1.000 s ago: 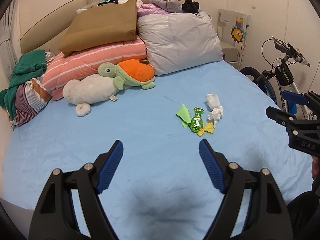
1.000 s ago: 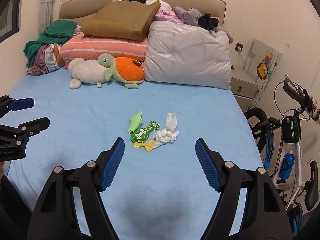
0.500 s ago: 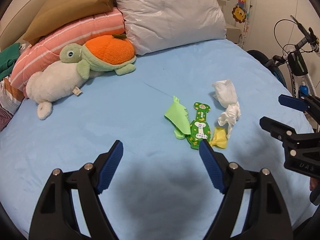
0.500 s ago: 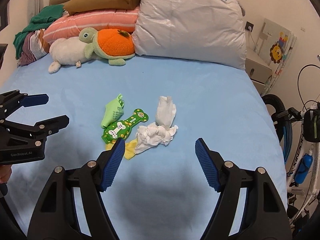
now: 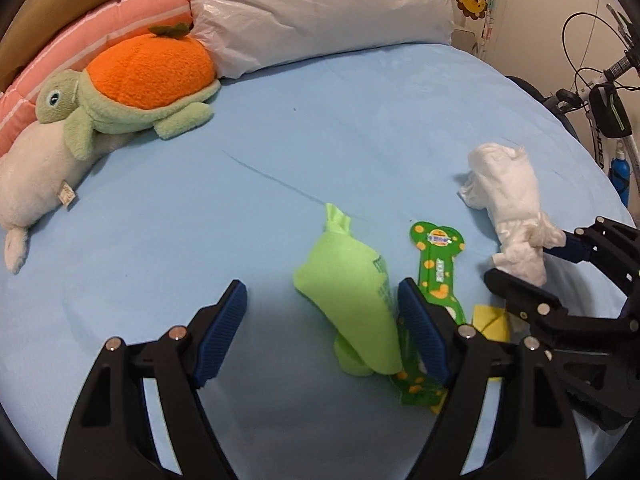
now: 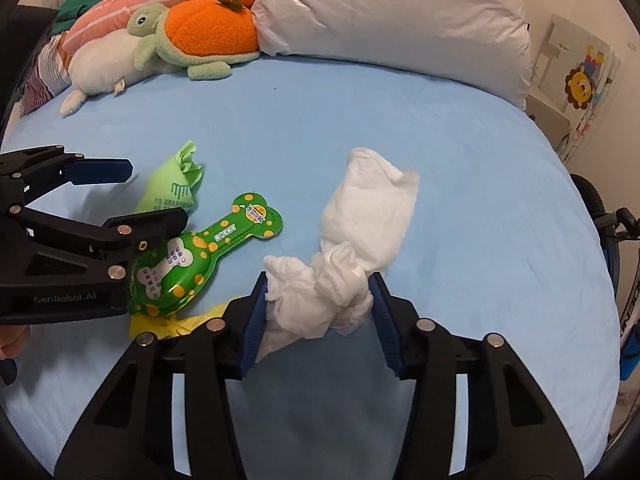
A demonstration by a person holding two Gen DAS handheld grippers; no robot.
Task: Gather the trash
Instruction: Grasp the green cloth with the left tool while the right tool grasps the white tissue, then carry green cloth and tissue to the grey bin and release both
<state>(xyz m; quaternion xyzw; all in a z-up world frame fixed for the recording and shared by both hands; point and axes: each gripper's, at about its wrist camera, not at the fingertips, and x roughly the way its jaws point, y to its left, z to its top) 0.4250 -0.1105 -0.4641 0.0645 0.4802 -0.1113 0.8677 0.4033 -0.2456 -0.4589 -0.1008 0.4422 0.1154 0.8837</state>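
Note:
Trash lies in a cluster on the blue bed sheet (image 5: 160, 240): a light green wrapper (image 5: 352, 312) (image 6: 172, 192), a green bone-shaped packet with yellow dots (image 5: 434, 280) (image 6: 200, 260), a yellow scrap (image 5: 490, 318) (image 6: 160, 324), a white crumpled tissue (image 6: 320, 300) (image 5: 520, 256) and a second white wad (image 6: 372, 208) (image 5: 502, 180) touching it. My left gripper (image 5: 322, 332) is open, the green wrapper between its fingers near the right one. My right gripper (image 6: 318, 316) is open around the crumpled tissue, pads close to both its sides.
A turtle plush (image 5: 136, 80) and a white plush (image 5: 36, 184) lie at the head of the bed before a striped pillow (image 6: 168, 4) and a plastic-wrapped pillow (image 5: 320, 4). A bicycle (image 5: 604, 96) stands off the right bed edge.
Both grippers moved forward and down onto the trash cluster. The left one now straddles the green wrapper and the right one the crumpled tissue; the right jaws narrowed.

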